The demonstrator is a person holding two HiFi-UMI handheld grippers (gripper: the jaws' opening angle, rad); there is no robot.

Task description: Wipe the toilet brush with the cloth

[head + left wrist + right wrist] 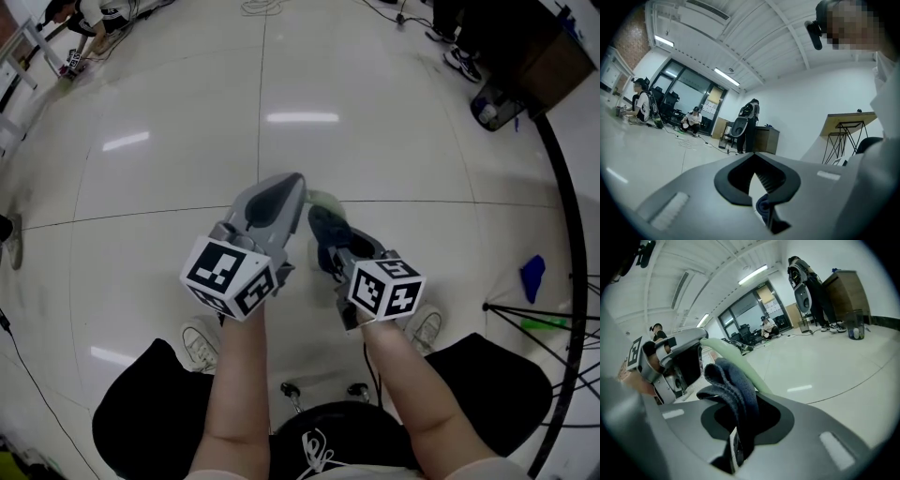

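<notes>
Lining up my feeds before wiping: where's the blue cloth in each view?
Head view: cloth at centre, in the right gripper.
Left gripper view: probably the cloth, a small blue bit low centre, seen between the jaws.
Right gripper view: cloth at centre, clamped and sticking up.
Shared landmark: wooden cabinet.
</notes>
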